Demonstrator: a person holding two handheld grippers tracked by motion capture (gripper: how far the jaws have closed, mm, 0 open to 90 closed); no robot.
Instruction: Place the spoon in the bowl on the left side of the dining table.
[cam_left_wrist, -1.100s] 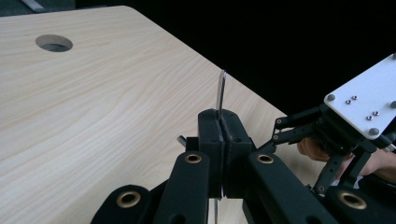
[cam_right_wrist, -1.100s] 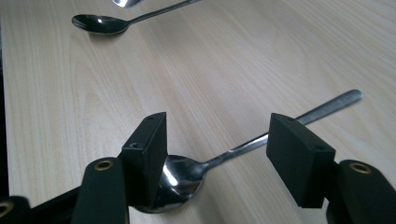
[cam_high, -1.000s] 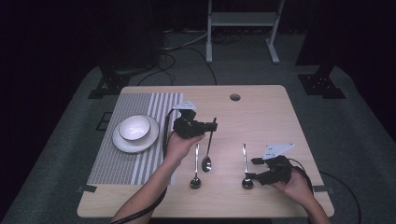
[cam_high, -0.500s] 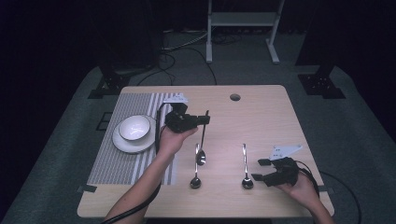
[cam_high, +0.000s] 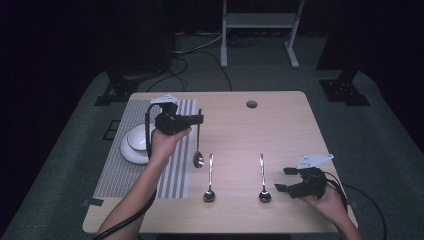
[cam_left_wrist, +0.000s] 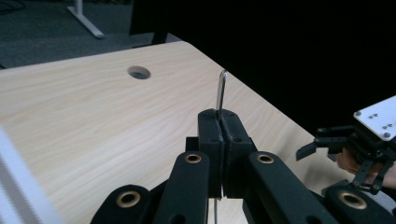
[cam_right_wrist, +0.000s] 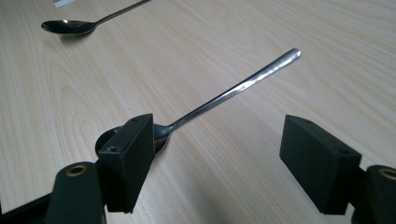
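Note:
My left gripper (cam_high: 199, 119) is shut on the handle of a spoon (cam_high: 198, 147) that hangs bowl-down over the right edge of the striped placemat (cam_high: 115, 172). In the left gripper view the handle tip (cam_left_wrist: 222, 88) sticks up from the closed gripper (cam_left_wrist: 219, 116). Two more spoons lie on the table, one in the middle (cam_high: 210, 177) and one to its right (cam_high: 262, 177). My right gripper (cam_high: 284, 180) stands open beside the right spoon's bowl; its jaws have just been opening. The right gripper view has that spoon (cam_right_wrist: 233, 91) lying loose between the gripper's (cam_right_wrist: 219, 158) jaws.
A white bowl on a plate (cam_high: 134, 145) sits on the placemat, left of the hanging spoon. The wooden table (cam_high: 285, 125) has a round cable hole (cam_high: 251, 104) near its far edge. The other gripper (cam_left_wrist: 327, 142) appears at right in the left gripper view.
My left gripper has carried its spoon left and farther away, toward the placemat. The right gripper's jaws have spread wider and drawn back slightly from the right spoon.

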